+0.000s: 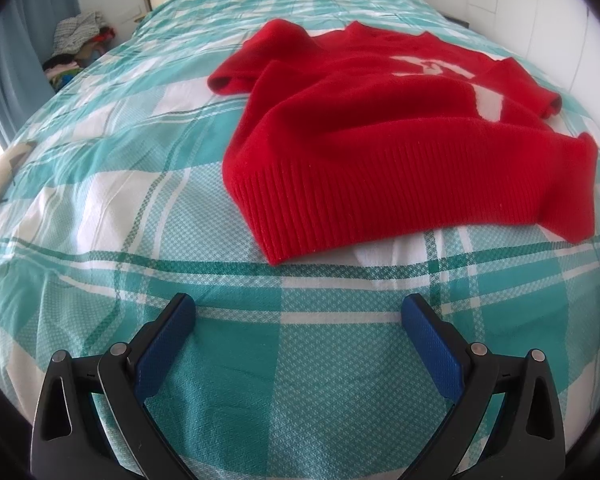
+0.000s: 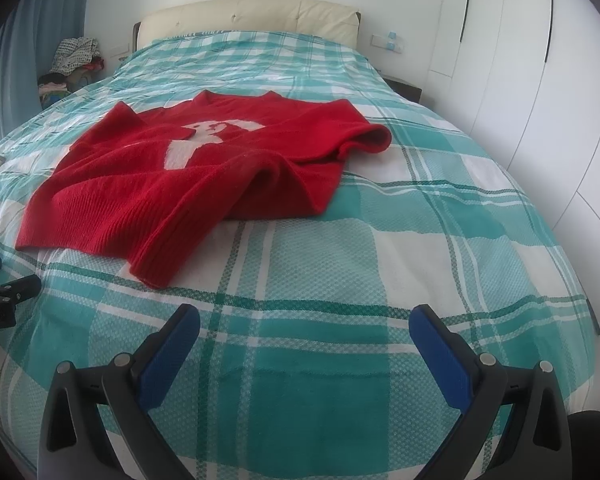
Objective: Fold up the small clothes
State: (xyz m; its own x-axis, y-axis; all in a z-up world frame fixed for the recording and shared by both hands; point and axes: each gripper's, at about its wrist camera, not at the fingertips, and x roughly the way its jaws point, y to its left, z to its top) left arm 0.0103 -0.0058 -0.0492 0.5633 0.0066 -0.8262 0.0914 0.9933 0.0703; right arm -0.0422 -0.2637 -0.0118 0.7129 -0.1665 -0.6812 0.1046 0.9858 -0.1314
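Observation:
A small red knit sweater (image 1: 380, 132) with a white figure on its front lies rumpled on the bed, ribbed hem toward me. It also shows in the right wrist view (image 2: 188, 168), left of centre. My left gripper (image 1: 298, 312) is open and empty, just short of the hem's left corner. My right gripper (image 2: 304, 322) is open and empty over the sheet, short of and to the right of the hem's nearest corner. The left gripper's body (image 2: 4, 300) shows at the left edge of the right wrist view.
The bed has a teal and white plaid sheet (image 2: 380, 248) and a cream headboard (image 2: 252, 16). A pile of clothes (image 2: 74, 60) sits beside the bed at the far left. White wardrobe doors (image 2: 520, 80) stand along the right. Blue curtains (image 1: 16, 60) hang at left.

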